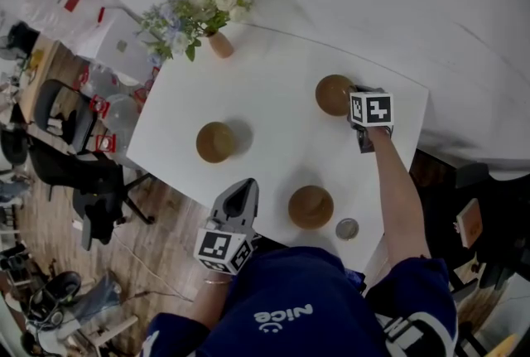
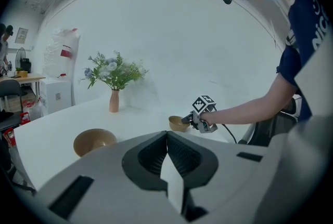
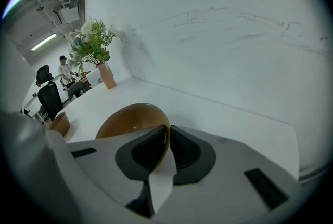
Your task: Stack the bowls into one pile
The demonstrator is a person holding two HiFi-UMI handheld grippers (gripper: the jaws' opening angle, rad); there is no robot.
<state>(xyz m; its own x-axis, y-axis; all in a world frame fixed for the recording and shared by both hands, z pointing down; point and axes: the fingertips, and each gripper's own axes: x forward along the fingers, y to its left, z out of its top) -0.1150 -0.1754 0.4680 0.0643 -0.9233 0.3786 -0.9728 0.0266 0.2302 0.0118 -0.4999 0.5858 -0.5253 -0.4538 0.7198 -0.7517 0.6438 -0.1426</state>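
Right gripper [image 3: 167, 137] jaws pinch the stiff, probably slippery brown bowl [image 3: 127, 119] by its rim; left gripper [image 2: 167, 140] jaws pressed together.

We see a plain white tabletop [image 1: 273, 98]. The far round brown bowl [image 1: 333, 92], the middle round brown bowl [image 1: 215, 142] and the near round brown bowl [image 1: 310, 206] are all the same golden brown. The small clay vase [image 1: 220, 45] is pinkish orange. Its flowers [image 1: 225, 1] are white and pale blue, with green leaves. The left gripper [image 2: 167, 141] and the right gripper [image 3: 167, 134] are grey with black pads. The right cube [image 1: 370, 108] and the left cube [image 1: 222, 250] have black and white squares. Our shirt [image 1: 290, 297] is dark blue with white letters.
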